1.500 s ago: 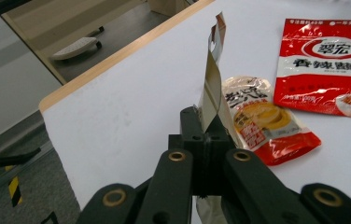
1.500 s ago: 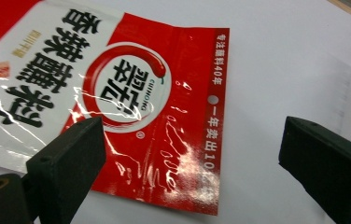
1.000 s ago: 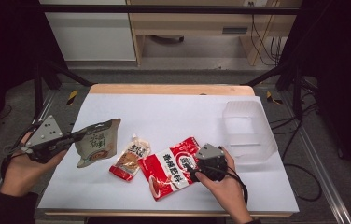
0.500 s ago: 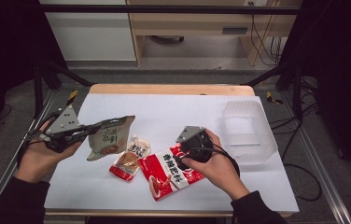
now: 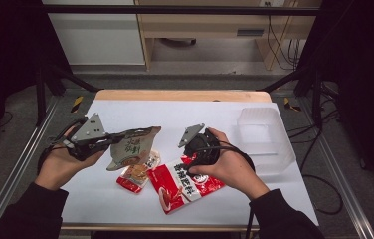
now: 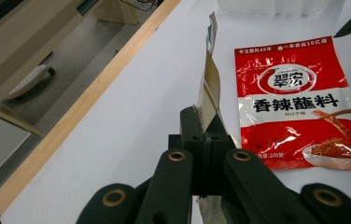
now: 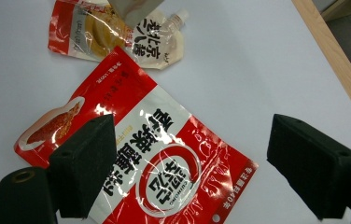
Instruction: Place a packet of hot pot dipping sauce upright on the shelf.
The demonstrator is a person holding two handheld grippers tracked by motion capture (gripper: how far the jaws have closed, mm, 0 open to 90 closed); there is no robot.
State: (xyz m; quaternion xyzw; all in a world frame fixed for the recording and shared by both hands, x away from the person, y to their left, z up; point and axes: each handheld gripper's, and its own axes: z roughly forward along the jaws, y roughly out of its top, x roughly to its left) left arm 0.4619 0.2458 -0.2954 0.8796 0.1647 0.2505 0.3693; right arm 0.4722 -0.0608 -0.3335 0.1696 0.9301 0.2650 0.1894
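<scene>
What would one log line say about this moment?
left claw: shut on tan pouch | right claw: open over red packet | bin: untouched

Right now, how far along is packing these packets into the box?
Nothing looks packed: the clear plastic box looks empty. In hand: left tongs hold the beige foil packet aloft. Left: the large red packet under the open right tongs, and the small spouted pouch.

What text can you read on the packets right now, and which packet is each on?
"香辣蘸料": big white letters on the red packet lying on the table.
"翠宏": round logo on the same red packet; "CUIHONG" under it in the right gripper view.
Small print along its top edge: too small to read surely.
Small spout pouch: dark characters, partly covered, not surely readable.
Grey-brown packet in the left claw: print too blurred.
</scene>
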